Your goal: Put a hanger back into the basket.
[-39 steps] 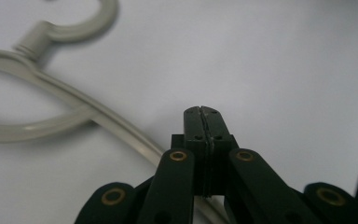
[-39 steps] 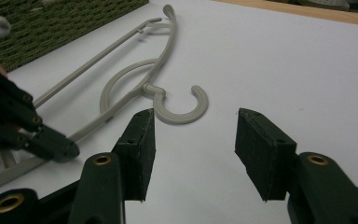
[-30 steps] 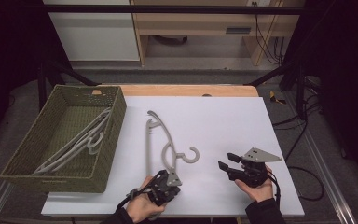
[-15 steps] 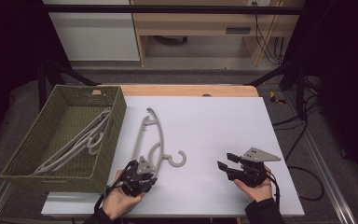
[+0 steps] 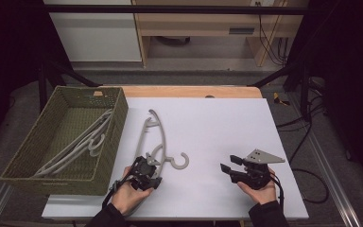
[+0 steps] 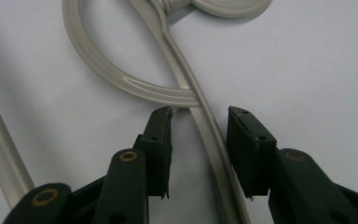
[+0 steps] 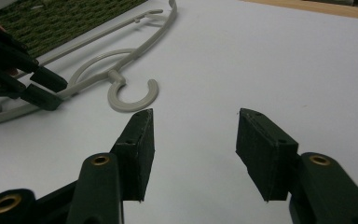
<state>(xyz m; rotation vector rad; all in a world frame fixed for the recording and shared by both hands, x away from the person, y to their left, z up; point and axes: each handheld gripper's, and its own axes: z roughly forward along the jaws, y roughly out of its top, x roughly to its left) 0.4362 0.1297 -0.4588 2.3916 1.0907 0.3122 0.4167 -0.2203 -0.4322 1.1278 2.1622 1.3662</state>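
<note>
A grey plastic clothes hanger [image 5: 157, 142] is laid flat on the white counter [image 5: 217, 127], just right of the woven basket, with its open hook [image 5: 181, 162] turned to the near right and its long arm running toward the far side. In the left gripper view, the hanger's [image 6: 200, 116] thin bar is seen passing between the two black jaws of the left gripper [image 6: 199, 140]; a gap is left on either side, so the bar is not pressed. These jaws have just been opening, and the hanger is released, though still straddled. In the high view the left gripper [image 5: 145, 171] is held by a hand at the near left of the counter, at the hanger's near end.

The right gripper [image 5: 230, 166] is held well apart at the near right, its jaws parted with nothing between them; in the right gripper view, bare counter is seen between its jaws [image 7: 193, 135], and the hanger's hook [image 7: 133, 95] lies farther off to the left.

At the left edge of the counter a green woven basket [image 5: 116, 113] is placed, and more grey hangers [image 5: 78, 146] are piled inside it.
</note>
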